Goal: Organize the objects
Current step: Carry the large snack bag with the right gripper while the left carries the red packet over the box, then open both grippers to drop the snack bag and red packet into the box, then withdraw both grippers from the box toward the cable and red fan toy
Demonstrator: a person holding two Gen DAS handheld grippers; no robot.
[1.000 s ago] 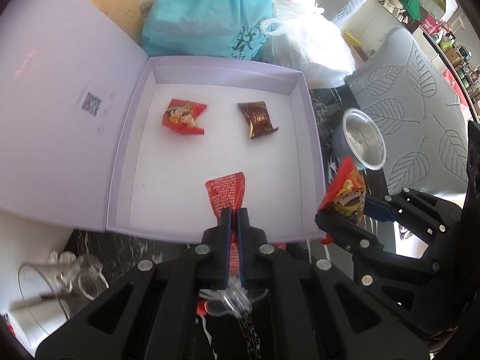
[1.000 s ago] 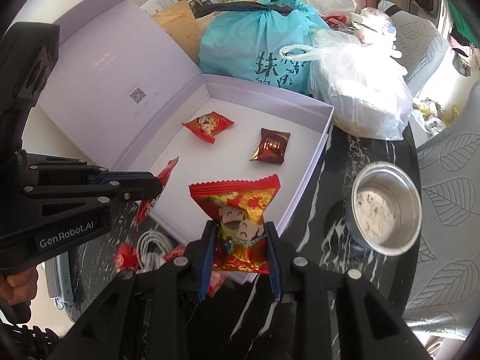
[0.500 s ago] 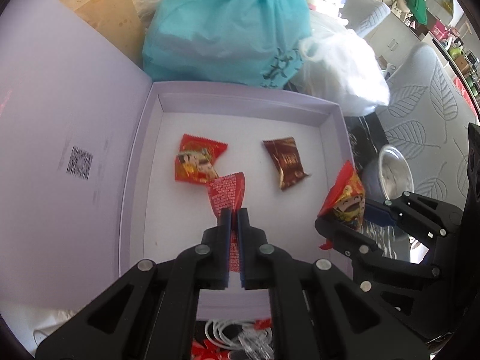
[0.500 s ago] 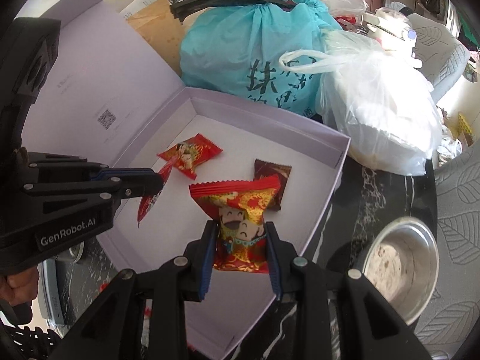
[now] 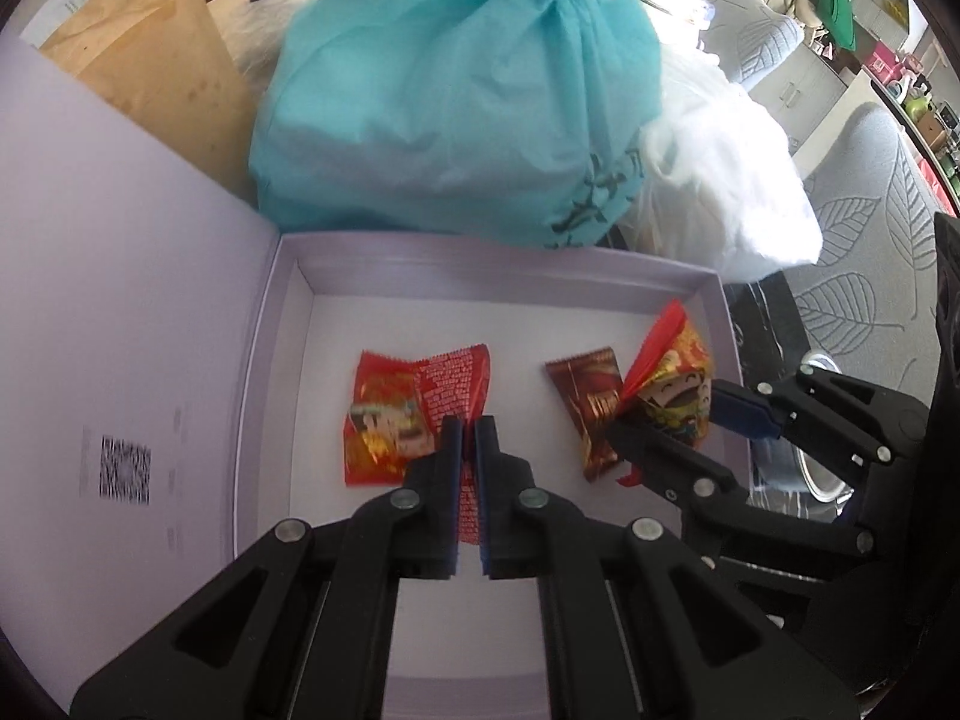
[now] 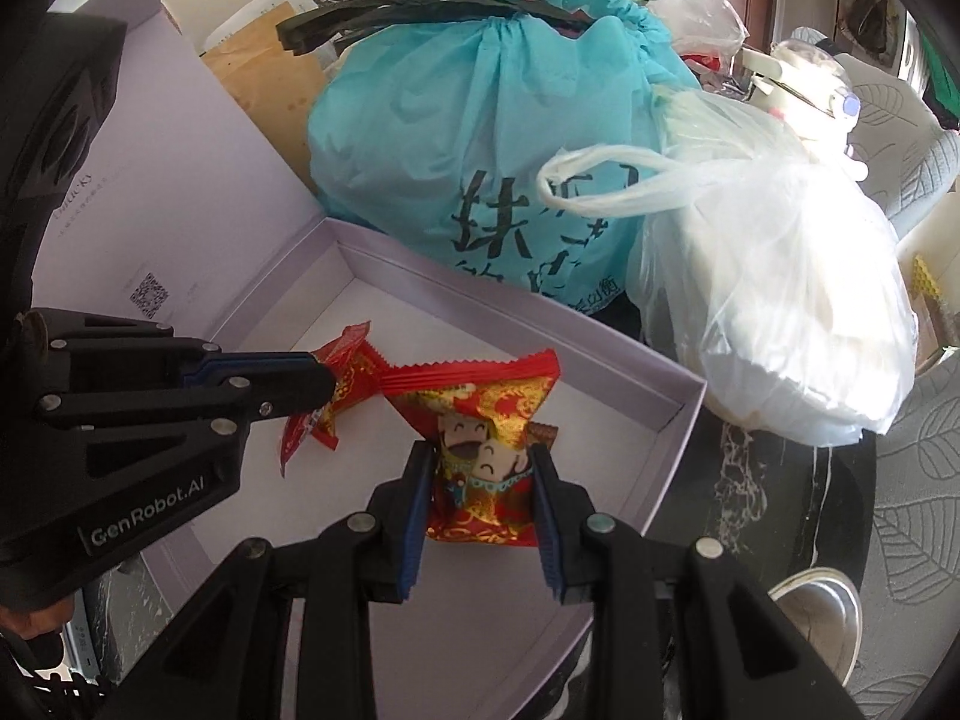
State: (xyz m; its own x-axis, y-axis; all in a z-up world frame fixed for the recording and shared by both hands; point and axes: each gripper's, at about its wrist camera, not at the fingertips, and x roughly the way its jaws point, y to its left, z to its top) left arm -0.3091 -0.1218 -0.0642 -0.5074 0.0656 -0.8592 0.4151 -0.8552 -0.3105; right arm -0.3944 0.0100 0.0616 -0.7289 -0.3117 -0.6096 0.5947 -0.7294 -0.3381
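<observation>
Black plastic, both pairs of tongs, and each has a sweet clamped in it above the open lilac box (image 5: 498, 276). The left tongs (image 5: 468, 429) are pressed nearly together on a thin red wrapper (image 5: 456, 384) printed with small white text, its free end fanning up past the fingertips. The right tongs (image 6: 480, 456) stand a little apart, squeezed on the sides of a plump red and gold sweet (image 6: 480, 420) with a cartoon face.

Inside the box two sweets lie on the white floor: a red and gold one (image 5: 378, 426) near the middle, partly behind the held wrapper, and a dark brown one (image 5: 591, 402) toward the right wall, just beside the right tongs. The box's lid (image 5: 120, 360) stands open on the left with a square code printed inside. Behind the far wall of the box sit a teal bag (image 5: 456, 96) and a white plastic bag (image 5: 726, 192). A metal bowl (image 6: 822, 612) stands on the dark marbled bench (image 6: 768, 492) off the box's right edge.

Compared with a second ago, both tongs have travelled from the near rim in over the box floor, so the sweets already lying there now sit right by the fingertips. The grips look unchanged.
</observation>
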